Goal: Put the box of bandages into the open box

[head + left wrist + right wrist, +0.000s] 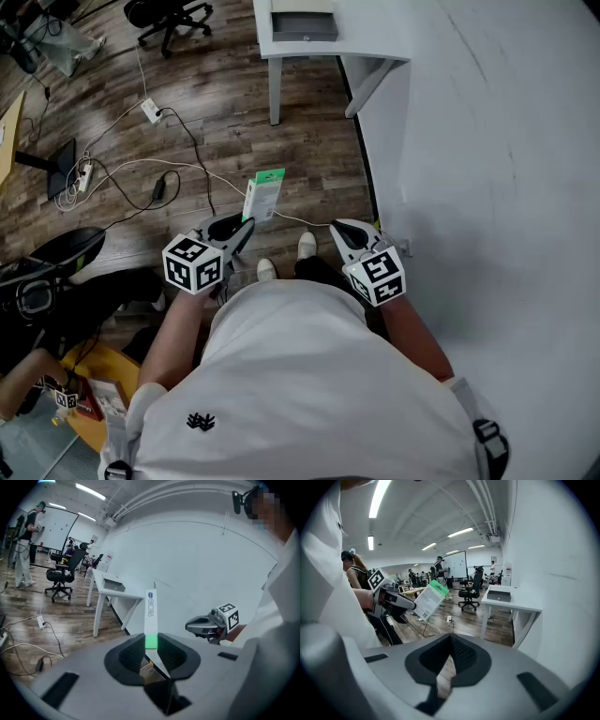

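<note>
Left tool (246,225), held low before the person's torso and tilted downward over the wooden plank floor (234,122): jaws clamped on one end of a flat white-and-green cardboard box of bandages (264,195), which juts out edge-on. Right tool (339,228), alongside at a like tilt: jaws together, nothing between. Shallow grey open box (305,23): on the small white worktop (375,37) well ahead, contents not discernible.

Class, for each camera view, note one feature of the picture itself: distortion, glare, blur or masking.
Head view: floorboards curve, lighting even. Left gripper view: round dark fisheye border, mosaic patch top right. Right gripper view: ceiling lights glare, white wall bows.
</note>
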Motion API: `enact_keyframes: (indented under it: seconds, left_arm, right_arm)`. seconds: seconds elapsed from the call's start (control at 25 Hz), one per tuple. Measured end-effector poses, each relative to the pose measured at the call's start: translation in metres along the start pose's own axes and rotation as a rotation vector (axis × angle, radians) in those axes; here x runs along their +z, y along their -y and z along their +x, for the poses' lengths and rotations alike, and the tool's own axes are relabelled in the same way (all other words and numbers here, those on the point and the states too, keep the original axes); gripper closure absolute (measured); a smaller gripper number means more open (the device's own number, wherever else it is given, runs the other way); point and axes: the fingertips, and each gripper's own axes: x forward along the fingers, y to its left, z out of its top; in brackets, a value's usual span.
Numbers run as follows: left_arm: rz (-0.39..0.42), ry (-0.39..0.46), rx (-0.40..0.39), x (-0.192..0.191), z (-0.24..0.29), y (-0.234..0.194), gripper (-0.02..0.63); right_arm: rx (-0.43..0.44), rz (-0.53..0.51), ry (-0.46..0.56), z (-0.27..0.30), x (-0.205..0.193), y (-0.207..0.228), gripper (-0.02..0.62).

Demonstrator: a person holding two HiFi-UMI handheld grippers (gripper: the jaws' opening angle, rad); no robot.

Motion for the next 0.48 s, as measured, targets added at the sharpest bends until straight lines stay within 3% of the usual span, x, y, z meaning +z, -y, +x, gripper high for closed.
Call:
enact_keyframes:
  seconds: [0.48]
  left_arm:
    - [0.01, -0.004, 0.046, 0.045, 0.04, 0.001, 0.523]
  right_arm:
    - [0.026, -0.017, 0.017, 0.001, 0.018, 0.065, 0.589]
